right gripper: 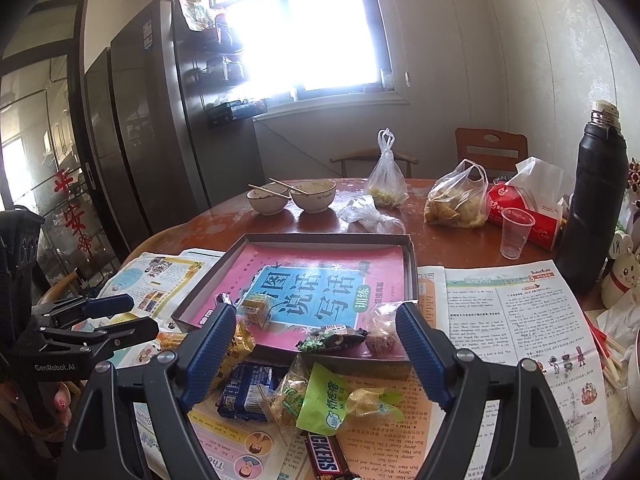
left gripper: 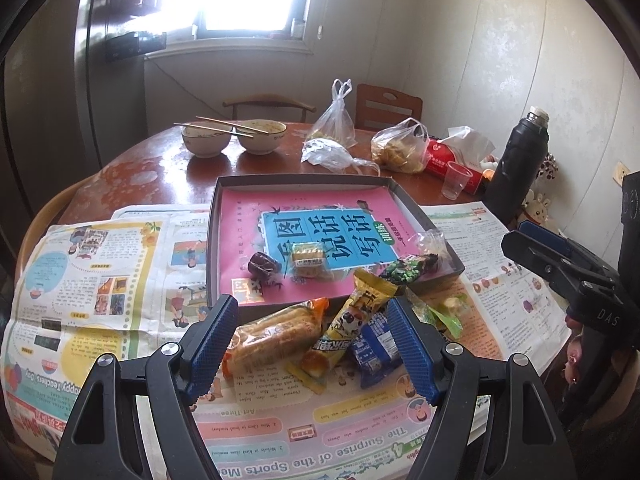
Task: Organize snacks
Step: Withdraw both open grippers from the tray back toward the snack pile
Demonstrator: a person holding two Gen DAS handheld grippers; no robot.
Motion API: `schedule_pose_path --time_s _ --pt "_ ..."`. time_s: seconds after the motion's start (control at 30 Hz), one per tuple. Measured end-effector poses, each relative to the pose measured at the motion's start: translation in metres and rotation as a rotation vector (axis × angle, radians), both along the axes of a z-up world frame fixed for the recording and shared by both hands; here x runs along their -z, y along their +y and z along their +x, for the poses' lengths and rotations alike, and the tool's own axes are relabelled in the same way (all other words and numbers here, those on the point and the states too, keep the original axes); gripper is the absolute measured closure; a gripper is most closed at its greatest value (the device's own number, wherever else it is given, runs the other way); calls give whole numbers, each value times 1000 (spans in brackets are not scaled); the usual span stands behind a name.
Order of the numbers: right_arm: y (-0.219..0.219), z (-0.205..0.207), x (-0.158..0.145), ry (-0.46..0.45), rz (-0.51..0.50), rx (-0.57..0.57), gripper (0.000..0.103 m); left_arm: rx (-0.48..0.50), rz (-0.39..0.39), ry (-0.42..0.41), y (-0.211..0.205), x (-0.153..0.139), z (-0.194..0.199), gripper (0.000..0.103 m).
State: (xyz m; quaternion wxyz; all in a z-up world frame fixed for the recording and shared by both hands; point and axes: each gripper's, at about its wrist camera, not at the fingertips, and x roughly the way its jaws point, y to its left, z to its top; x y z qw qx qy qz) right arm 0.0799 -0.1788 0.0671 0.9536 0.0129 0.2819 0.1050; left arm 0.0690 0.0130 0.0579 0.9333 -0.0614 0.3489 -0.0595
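Note:
A shallow grey tray (left gripper: 224,200) (right gripper: 412,276) lined with a pink book holds a small yellow cake (left gripper: 308,258), a dark candy (left gripper: 262,266), a green pea pack (left gripper: 408,270) (right gripper: 332,338) and a clear-wrapped sweet (right gripper: 380,340). In front of it, on newspaper, lie an orange biscuit pack (left gripper: 276,332), a yellow cake pack (left gripper: 352,320), a blue packet (left gripper: 374,352) (right gripper: 248,392), a green packet (right gripper: 328,400) and a Snickers bar (right gripper: 324,454). My left gripper (left gripper: 312,308) (right gripper: 138,314) hovers open over the pile. My right gripper (right gripper: 314,312) (left gripper: 520,236) is open beside it, holding nothing.
Two bowls with chopsticks (left gripper: 232,136), tied plastic bags (right gripper: 456,200), a red tissue pack (right gripper: 524,212), a clear cup (right gripper: 516,232) and a tall black flask (right gripper: 592,200) stand behind and right of the tray. Newspaper (left gripper: 100,272) covers the near table. Chairs and a fridge stand behind.

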Motion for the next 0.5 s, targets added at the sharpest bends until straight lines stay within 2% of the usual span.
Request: schedule_pose_path --time_s 0.5 --pt "-5 -8 8 37 -2 5 21 27 34 56 -7 16 -2 25"
